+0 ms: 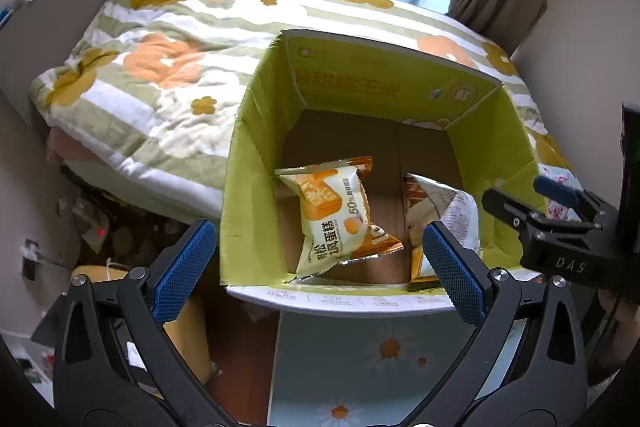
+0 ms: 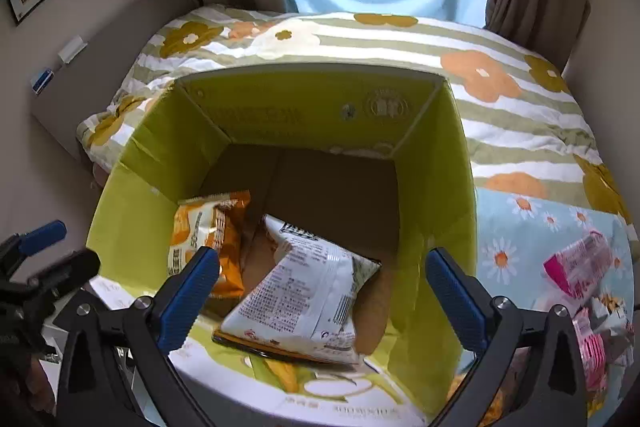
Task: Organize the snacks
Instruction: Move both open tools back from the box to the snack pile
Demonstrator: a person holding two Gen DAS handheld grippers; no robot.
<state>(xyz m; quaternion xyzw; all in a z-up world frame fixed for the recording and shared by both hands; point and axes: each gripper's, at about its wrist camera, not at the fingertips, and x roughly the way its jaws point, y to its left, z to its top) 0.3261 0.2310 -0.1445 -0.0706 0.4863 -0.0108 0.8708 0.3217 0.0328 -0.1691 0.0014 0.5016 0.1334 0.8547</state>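
Observation:
An open cardboard box with green inner walls point(image 1: 256, 147) point(image 2: 432, 187) stands on the bed. Inside lie an orange-and-white cake packet point(image 1: 332, 211) point(image 2: 208, 231) and a white-backed snack packet point(image 1: 444, 207) point(image 2: 304, 291). My left gripper point(image 1: 320, 263) is open and empty, above the box's near left corner. My right gripper point(image 2: 320, 287) is open and empty, above the box's near edge over the white packet. The right gripper also shows at the right of the left wrist view point(image 1: 560, 223); the left gripper shows at the left of the right wrist view point(image 2: 40, 267).
Pink snack packets point(image 2: 580, 267) lie on a blue daisy-print cloth point(image 2: 520, 223) right of the box. A striped floral quilt point(image 1: 160, 67) covers the bed. Curtains and a window stand behind. Clutter and a yellow stool point(image 1: 188, 327) sit on the floor at left.

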